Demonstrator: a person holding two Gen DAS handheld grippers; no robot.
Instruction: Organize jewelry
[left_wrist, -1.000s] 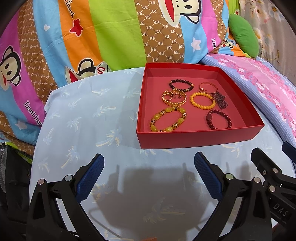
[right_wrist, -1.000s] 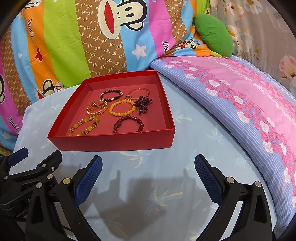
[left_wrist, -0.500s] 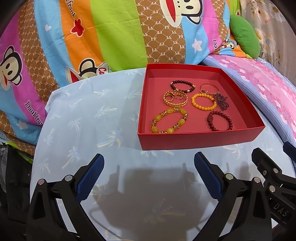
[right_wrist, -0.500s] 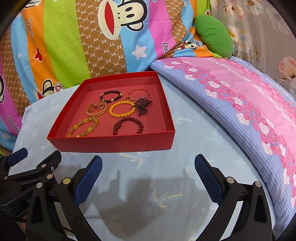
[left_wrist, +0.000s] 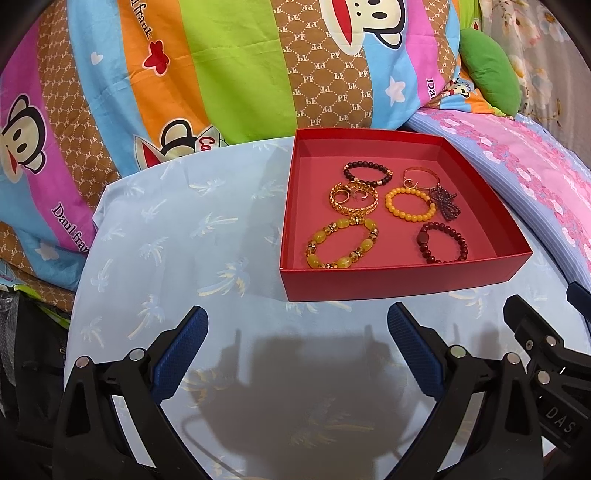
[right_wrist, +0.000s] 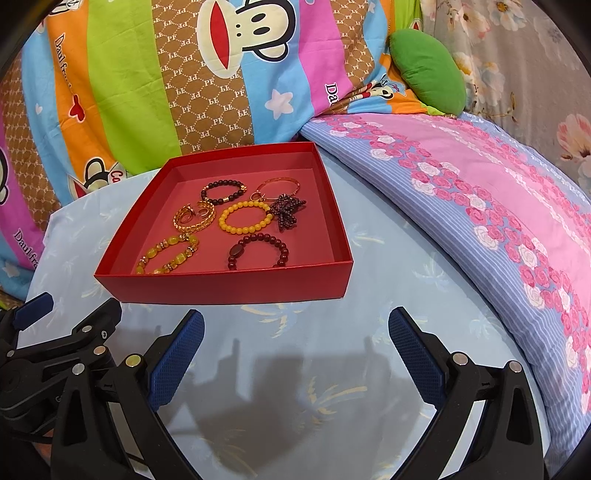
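While both the left tool (left_wrist: 297, 345) and the right tool (right_wrist: 295, 347) hang spread and empty near the red box (left_wrist: 402, 282), its light, slippery beaded bracelets, such as the yellow bracelet (left_wrist: 341, 243), probably suit a pinch across one strand.

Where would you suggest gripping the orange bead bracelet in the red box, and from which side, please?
Probably come straight down from above: the orange bead bracelet lies flat on the floor of the red box, whose walls block a sideways approach. Pinch its near-left arc, one finger inside the ring, one outside. That stretch looks free, whereas the far right touches the dark bead tassel.
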